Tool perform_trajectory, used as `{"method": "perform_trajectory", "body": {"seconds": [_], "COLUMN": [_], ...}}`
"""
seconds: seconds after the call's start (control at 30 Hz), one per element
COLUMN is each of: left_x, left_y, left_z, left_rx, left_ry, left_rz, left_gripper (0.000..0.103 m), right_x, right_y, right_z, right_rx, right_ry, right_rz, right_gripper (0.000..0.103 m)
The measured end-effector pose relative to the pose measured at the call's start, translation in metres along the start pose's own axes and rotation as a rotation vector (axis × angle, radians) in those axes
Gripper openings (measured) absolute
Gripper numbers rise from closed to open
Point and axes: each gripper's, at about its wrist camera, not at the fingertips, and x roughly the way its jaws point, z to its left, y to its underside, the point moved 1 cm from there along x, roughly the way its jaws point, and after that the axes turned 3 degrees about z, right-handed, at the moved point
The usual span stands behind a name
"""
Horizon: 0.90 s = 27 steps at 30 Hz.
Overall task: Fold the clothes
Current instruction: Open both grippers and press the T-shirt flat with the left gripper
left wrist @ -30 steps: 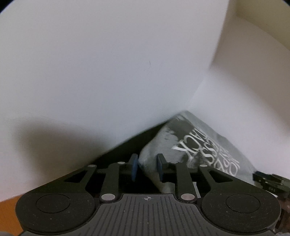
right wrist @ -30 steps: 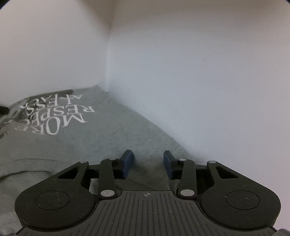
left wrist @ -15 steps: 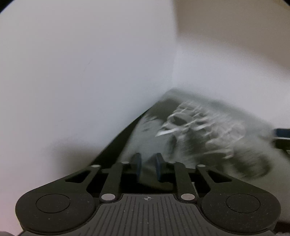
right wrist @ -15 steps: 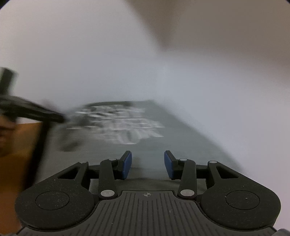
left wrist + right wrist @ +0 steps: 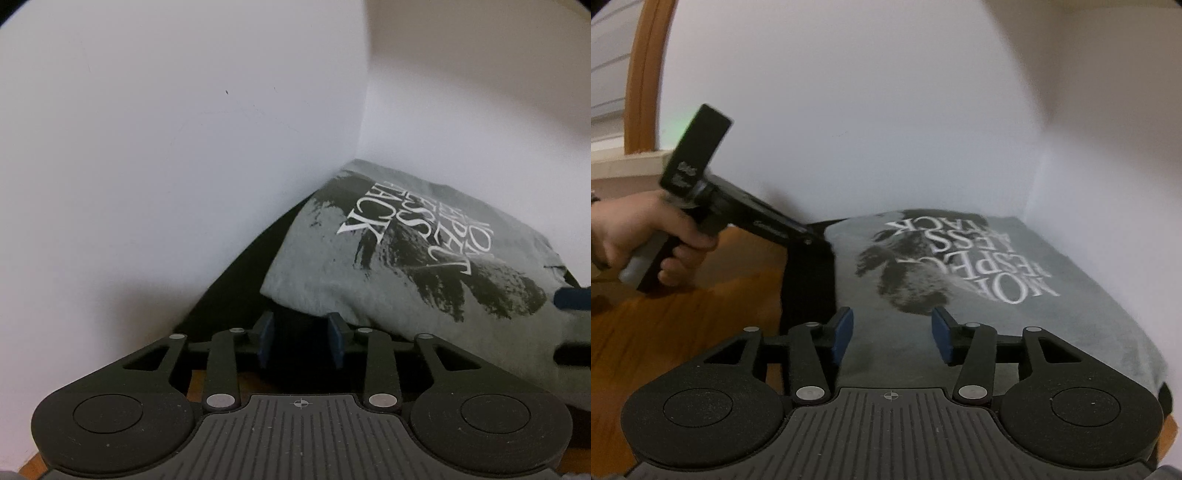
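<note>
A folded grey T-shirt (image 5: 406,258) with white lettering and a dark print lies flat in a white corner, on top of a black garment (image 5: 240,288). My left gripper (image 5: 301,339) sits at the shirt's near edge. Its jaws are opening, with only the black cloth low between them and no pad pressing. In the right wrist view the grey T-shirt (image 5: 979,295) fills the middle, and my right gripper (image 5: 892,336) hovers over its near edge. These jaws are opening too, with nothing gripped. The left gripper (image 5: 812,236), held by a hand (image 5: 665,236), touches the black garment (image 5: 809,288).
White walls (image 5: 166,147) close in the shirt on two sides and meet in a corner behind it. A wooden tabletop (image 5: 683,332) stretches to the left of the clothes. A wooden frame (image 5: 642,74) stands at the far left.
The left gripper has let go of the grey shirt's edge and its jaws stand wider. The right gripper has drawn back along the shirt and swung left, bringing the hand into view.
</note>
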Motion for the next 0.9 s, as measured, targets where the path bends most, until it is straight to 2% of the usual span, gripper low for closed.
{"method": "perform_trajectory", "body": {"seconds": [0.1, 0.2, 0.37, 0.5, 0.53, 0.67, 0.73, 0.77, 0.8, 0.83, 0.87, 0.9], "left_x": [0.006, 0.009, 0.011, 0.011, 0.011, 0.012, 0.014, 0.017, 0.020, 0.024, 0.026, 0.027], "left_y": [-0.002, -0.004, 0.001, 0.000, 0.000, -0.002, -0.003, -0.005, -0.006, -0.007, -0.008, -0.008], "left_z": [0.003, 0.015, 0.028, 0.028, 0.028, 0.028, 0.028, 0.027, 0.026, 0.025, 0.026, 0.027], "left_rx": [-0.014, -0.096, -0.233, -0.292, -0.305, -0.359, -0.381, -0.383, -0.386, -0.388, -0.387, -0.381], "left_ry": [0.022, 0.082, 0.169, 0.196, 0.201, 0.222, 0.228, 0.222, 0.216, 0.211, 0.213, 0.223], "left_rz": [-0.002, 0.003, -0.045, -0.062, -0.065, -0.075, -0.079, -0.079, -0.078, -0.077, -0.077, -0.078], "left_gripper": [0.035, 0.035, 0.038, 0.038, 0.040, 0.060, 0.060, 0.056, 0.045, 0.040, 0.020, 0.016], "right_x": [0.008, 0.015, 0.019, 0.015, 0.016, 0.016, 0.015, 0.015, 0.015, 0.014, 0.014, 0.013], "right_y": [0.006, 0.014, 0.017, 0.021, 0.022, 0.022, 0.023, 0.023, 0.024, 0.024, 0.024, 0.025], "right_z": [0.013, 0.024, 0.018, 0.017, 0.017, 0.017, 0.018, 0.018, 0.018, 0.018, 0.018, 0.018], "right_rx": [-0.065, -0.138, -0.102, -0.083, -0.077, -0.065, -0.062, -0.061, -0.059, -0.059, -0.058, -0.058], "right_ry": [0.019, 0.048, 0.029, 0.019, 0.020, 0.018, 0.017, 0.017, 0.017, 0.016, 0.016, 0.015], "right_rz": [0.023, 0.040, 0.031, 0.015, 0.011, 0.003, 0.001, -0.001, -0.002, -0.003, -0.004, -0.006], "right_gripper": [0.057, 0.057, 0.057, 0.057, 0.057, 0.057, 0.057, 0.057, 0.057, 0.056, 0.056, 0.057]}}
